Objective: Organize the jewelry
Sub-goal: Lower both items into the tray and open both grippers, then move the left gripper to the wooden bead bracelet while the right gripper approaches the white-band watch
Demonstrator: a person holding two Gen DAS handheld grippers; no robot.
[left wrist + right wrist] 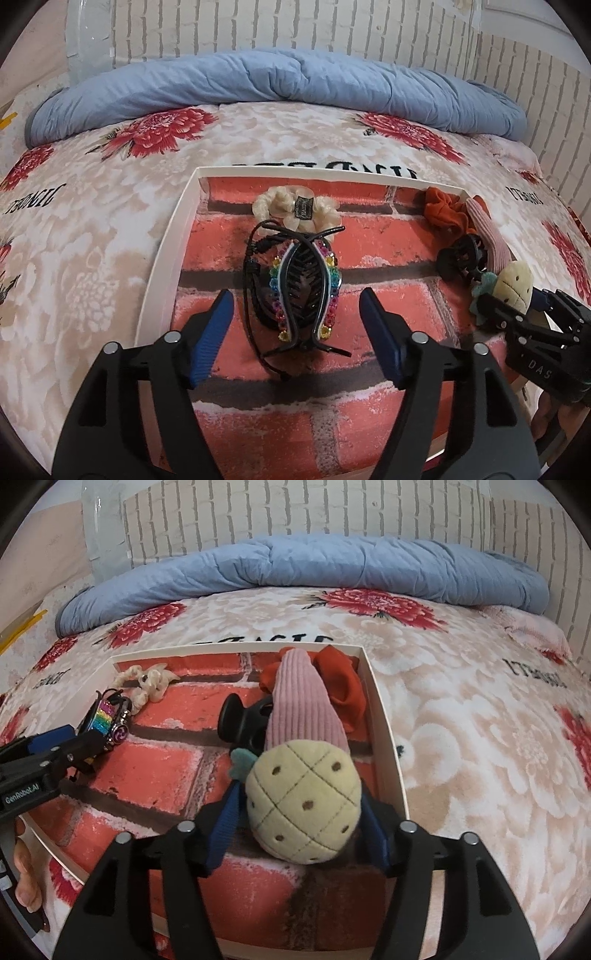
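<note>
Left tool [295, 325]: your blue pads are spread wide, either side of the rainbow hair claw [304, 295], not touching it
Right tool [301, 808]: you pinch the pineapple plush clip [304, 805] between both pads
Rainbow hair claw: lies mid-tray [164, 266], gem-edged, black teeth up, a black cord [251, 266] beside it
Pineapple plush clip: pale yellow, stitched grid, brown dots, near the tray's right wall, touching the pink ribbed piece [303, 705]

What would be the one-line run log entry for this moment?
left gripper: open, over rainbow hair clip | right gripper: shut on pineapple plush | tray: holds both
</note>
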